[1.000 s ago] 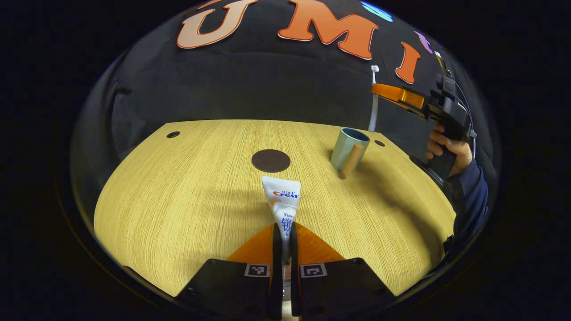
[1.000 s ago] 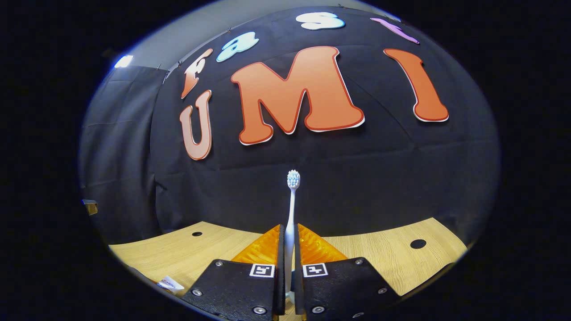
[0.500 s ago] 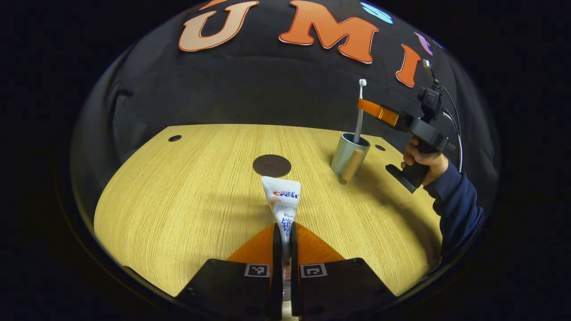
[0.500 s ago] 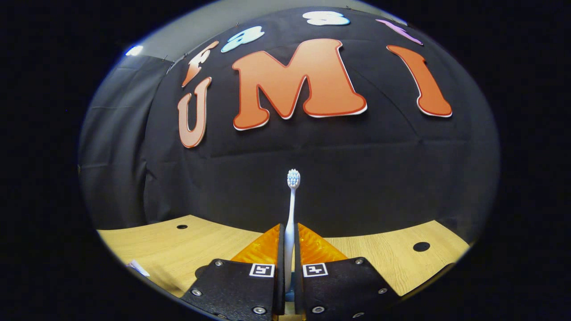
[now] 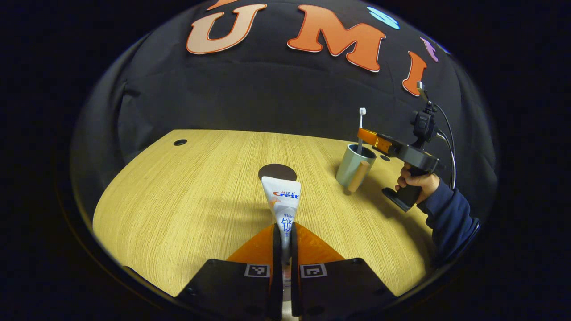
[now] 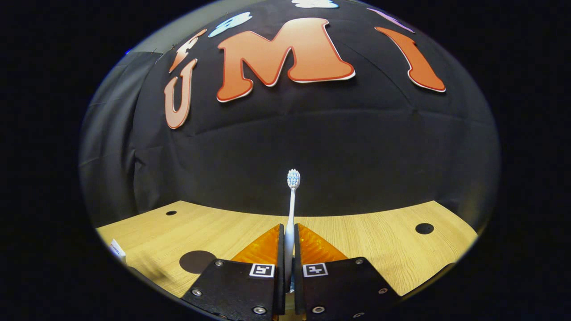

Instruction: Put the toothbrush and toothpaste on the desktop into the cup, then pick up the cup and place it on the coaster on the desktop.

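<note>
we lower the white toothbrush (image 6: 291,209) into the grey-green cup (image 5: 353,166) at the right of the wooden desktop (image 5: 187,200), the right gripper (image 6: 288,249) clamped on its handle with both orange fingers pressing it, bristles up. seen from the left gripper view, that gripper sits just above the cup's rim, the handle's lower end already inside. we keep the left gripper (image 5: 282,249) closed on the toothpaste tube (image 5: 282,205), its crimped end forward, in the air at mid-desk, short of the dark round coaster (image 5: 277,171).

the risks, as we judge them: the fingers are close over the rim, so any sideways pull while they part could nudge the cup or tip it, and its wooden handle (image 5: 358,175) juts toward us on the near side. let go too high, and the brush may lean hard and rock the cup. the tube is broad and soft; brought in against the standing brush it could jam at the mouth or lever the brush out. we cannot tell how deep the brush reaches.
</note>
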Tool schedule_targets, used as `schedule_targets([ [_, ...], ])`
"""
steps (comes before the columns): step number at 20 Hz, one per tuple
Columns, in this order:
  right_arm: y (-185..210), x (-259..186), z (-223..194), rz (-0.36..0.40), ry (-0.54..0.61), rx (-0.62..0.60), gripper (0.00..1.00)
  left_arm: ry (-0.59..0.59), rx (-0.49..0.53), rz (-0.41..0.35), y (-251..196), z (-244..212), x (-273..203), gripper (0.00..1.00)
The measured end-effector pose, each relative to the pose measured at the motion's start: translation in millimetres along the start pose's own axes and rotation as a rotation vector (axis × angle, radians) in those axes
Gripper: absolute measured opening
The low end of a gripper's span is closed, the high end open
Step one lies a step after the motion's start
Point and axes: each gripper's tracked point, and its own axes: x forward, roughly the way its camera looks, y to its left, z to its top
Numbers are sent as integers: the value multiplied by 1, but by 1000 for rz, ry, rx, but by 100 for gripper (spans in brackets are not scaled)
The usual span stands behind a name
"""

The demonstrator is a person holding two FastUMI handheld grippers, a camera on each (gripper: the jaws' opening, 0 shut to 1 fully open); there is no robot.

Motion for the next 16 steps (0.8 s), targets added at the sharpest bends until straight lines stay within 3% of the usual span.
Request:
schedule_targets([
  [11, -2, -22, -7, 21, 87, 28, 12, -53, -22, -12, -6, 20, 10, 11],
  [16, -7, -48, -8, 35, 134, 16, 19, -129, -21, -49, -13, 51, 36, 11],
])
